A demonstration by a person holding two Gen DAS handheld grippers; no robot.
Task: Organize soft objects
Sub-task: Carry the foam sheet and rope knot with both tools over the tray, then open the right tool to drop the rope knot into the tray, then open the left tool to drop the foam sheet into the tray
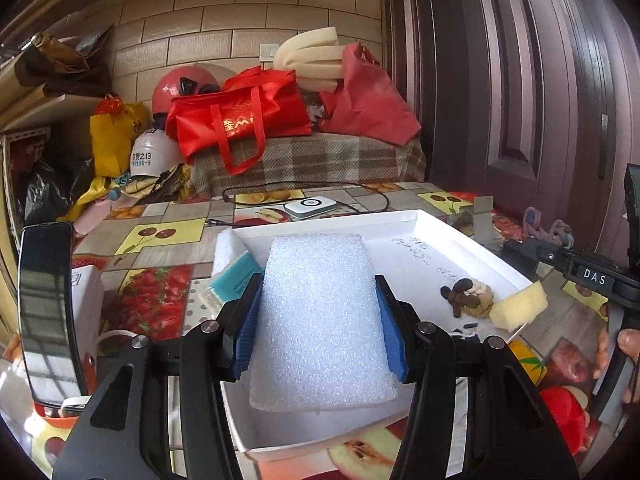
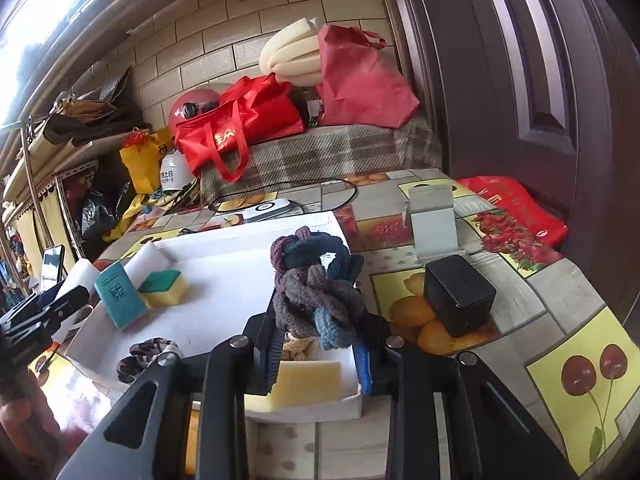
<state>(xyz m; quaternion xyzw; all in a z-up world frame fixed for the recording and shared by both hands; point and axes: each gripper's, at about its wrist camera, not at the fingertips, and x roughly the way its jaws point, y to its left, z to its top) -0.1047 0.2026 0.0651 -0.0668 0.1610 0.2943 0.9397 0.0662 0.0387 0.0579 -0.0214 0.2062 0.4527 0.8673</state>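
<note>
My left gripper point(image 1: 318, 284) is shut on a white foam block point(image 1: 320, 320), held above the near end of a white tray point(image 1: 400, 222). In the tray lie a brown and cream braided knot point(image 1: 468, 300), a yellow sponge piece point(image 1: 520, 306) and a teal packet point(image 1: 236, 276). My right gripper point(image 2: 320, 320) is shut on a purple, grey and blue braided yarn knot point(image 2: 316, 292) over the tray's corner point(image 2: 344, 408). Below it sit a yellow sponge slab point(image 2: 308, 384), a leopard scrunchie point(image 2: 144, 354) and a green-topped sponge point(image 2: 164, 288).
A black box point(image 2: 460, 296) and a white stand point(image 2: 432, 224) sit on the fruit-print tablecloth right of the tray. A phone point(image 1: 48, 312) stands at the left. A white device with a cable point(image 1: 310, 206) lies behind the tray. Red bags point(image 1: 240, 120) crowd the plaid bench.
</note>
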